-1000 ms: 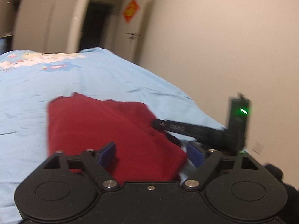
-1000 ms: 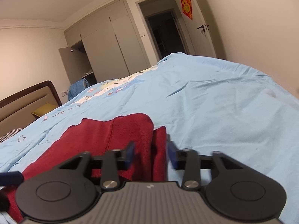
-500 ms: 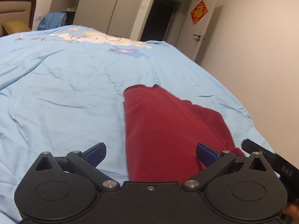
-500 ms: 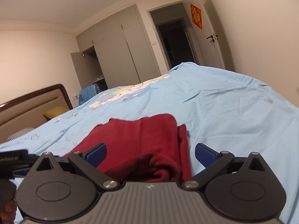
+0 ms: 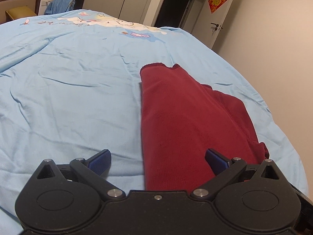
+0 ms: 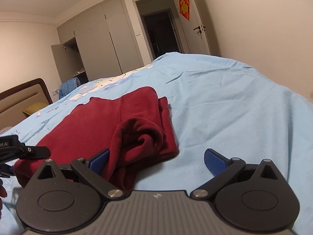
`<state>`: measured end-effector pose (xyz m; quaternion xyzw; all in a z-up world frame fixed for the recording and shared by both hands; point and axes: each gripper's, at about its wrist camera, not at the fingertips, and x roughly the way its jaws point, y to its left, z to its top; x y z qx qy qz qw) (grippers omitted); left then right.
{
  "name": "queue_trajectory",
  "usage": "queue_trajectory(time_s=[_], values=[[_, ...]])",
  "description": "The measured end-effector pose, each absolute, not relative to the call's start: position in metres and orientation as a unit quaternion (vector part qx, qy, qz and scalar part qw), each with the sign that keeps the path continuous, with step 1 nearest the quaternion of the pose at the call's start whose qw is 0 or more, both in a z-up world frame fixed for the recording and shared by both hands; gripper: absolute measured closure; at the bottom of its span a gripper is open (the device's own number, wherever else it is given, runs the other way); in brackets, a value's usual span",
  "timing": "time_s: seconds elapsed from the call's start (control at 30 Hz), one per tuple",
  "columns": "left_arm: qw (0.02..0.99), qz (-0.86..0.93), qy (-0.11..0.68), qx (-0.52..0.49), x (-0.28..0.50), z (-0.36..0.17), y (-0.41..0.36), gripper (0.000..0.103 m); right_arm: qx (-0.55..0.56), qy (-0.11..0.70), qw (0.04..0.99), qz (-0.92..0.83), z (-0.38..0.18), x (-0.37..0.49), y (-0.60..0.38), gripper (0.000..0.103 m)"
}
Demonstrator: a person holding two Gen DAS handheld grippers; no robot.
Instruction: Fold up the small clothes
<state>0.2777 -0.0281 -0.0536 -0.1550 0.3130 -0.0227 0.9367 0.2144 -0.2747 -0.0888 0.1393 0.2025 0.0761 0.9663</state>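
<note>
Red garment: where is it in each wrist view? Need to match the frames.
Left wrist: red garment right of centre, running from mid-frame down between the open claw's fingers.
Right wrist: red garment left of centre, bunched end near the left finger.
Shared landmark: red door decoration beside the dark doorway.

left wrist: low, near, facing doorway | right wrist: same | shared: red garment (image 5: 187, 117) (image 6: 117, 121), bed (image 5: 68, 78)
</note>
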Motion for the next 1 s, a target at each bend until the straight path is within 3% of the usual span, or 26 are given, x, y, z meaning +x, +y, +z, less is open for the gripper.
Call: queue_trajectory(time_s=[0.73,1.0], values=[[0.936,-0.020,0.316,-0.153,0.278,-0.055,-0.029,0.001,0.141,0.184,0.970,0.071,-0.096,0.211,-0.275,0.001],[0.936,-0.022,0.317,-0.154,0.278,-0.058,-0.028,0.001,0.206,0.155,0.961,0.103,-0.087,0.201,-0.293,0.000]])
